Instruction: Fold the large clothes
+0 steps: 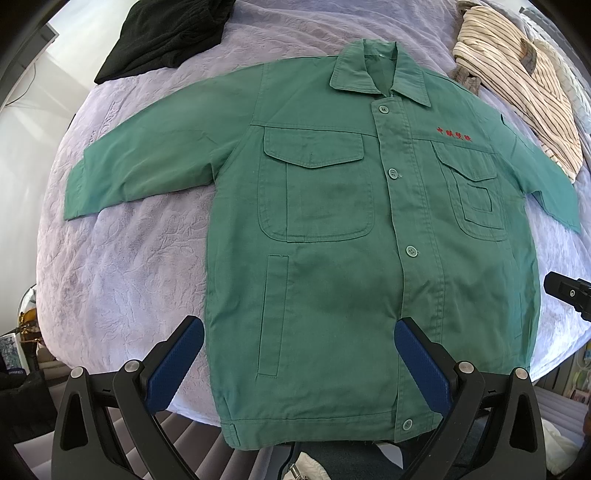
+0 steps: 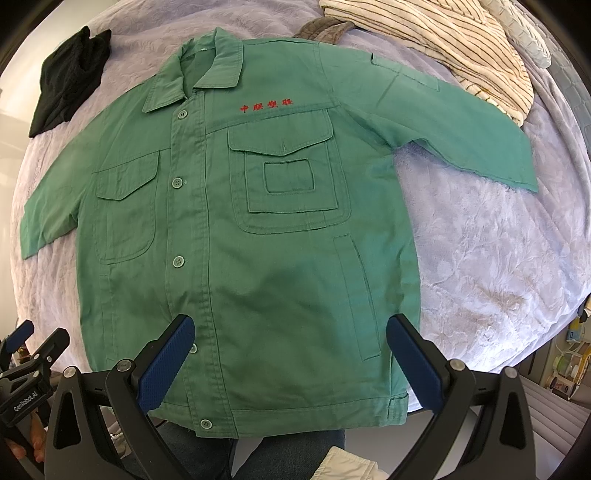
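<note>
A green jacket [image 1: 325, 229] was seen spread flat, front up and buttoned, on a lavender bedspread [image 1: 122, 266] — both sleeves laid out sideways. The left hand-held gripper [image 1: 299, 354] was held above its hem with the blue pads [image 1: 173, 365] wide apart. A black garment [image 1: 162, 33] and a striped one [image 1: 517, 85] were lying beyond the collar — apart from the jacket.

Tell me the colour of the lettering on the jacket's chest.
Red lettering, clearest in the right wrist view.
</note>
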Available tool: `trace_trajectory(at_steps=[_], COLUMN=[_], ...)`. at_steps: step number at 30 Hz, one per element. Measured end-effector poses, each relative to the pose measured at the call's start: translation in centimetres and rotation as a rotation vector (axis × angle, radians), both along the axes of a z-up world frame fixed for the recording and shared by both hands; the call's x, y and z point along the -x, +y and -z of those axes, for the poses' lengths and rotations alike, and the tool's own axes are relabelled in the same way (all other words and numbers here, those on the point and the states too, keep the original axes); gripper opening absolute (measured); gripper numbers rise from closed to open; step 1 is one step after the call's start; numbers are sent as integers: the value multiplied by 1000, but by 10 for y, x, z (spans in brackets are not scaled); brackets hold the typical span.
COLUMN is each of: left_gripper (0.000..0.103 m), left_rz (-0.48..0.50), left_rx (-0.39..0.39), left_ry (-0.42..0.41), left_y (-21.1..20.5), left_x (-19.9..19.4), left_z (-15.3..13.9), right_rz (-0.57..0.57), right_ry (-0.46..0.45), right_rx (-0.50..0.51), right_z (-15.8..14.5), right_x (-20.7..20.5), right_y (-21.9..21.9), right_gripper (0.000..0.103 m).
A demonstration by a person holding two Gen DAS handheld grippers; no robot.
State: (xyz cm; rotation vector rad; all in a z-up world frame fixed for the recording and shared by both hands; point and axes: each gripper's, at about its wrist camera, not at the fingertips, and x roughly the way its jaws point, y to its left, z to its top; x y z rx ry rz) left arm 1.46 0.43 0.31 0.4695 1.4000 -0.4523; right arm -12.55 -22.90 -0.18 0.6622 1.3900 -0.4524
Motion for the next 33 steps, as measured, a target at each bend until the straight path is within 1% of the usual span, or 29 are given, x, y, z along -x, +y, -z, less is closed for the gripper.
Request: trace_trajectory(at_steps=[1,3,9,13,15,18,23,25,28,30,33], left_gripper=[103,103,103,103,103,103,103,103,103,103,103], left_rz=[0,1,5,3,0,-4,-23,-35,-59,-88,-163], left_rx=[-1,0,5,16,22,40,81,99,129,158,206], left_ry=[0,1,9,21,31,50,88,100,107,109,103], left_y=[0,0,-2,-1,1,3,11,16,26,37,61], left_x=[0,0,1,0,-1,-2,-11,-16,-29,-42,-70], left_z=[0,0,1,5,8,12,26,33,44,52,65], right_rz=[1,0,0,7,14,25,26,12,-23,-51,-91], right_ry=[-6,-1,-6,8,32,59,54,33,9,-21,-79], right_rx=[-13,5,7,0,-14,-28,-34,-25,-39,-80,-142], right_z=[-1,0,0,2,3,6,12,16,24,29,38], right_x=[0,0,1,3,3,3,-3,-8,-22,-34,-55], right_y=[0,0,0,1,1,2,8,14,31,44,66], right_gripper=[103,103,103,103,103,103,103,103,103,103,103])
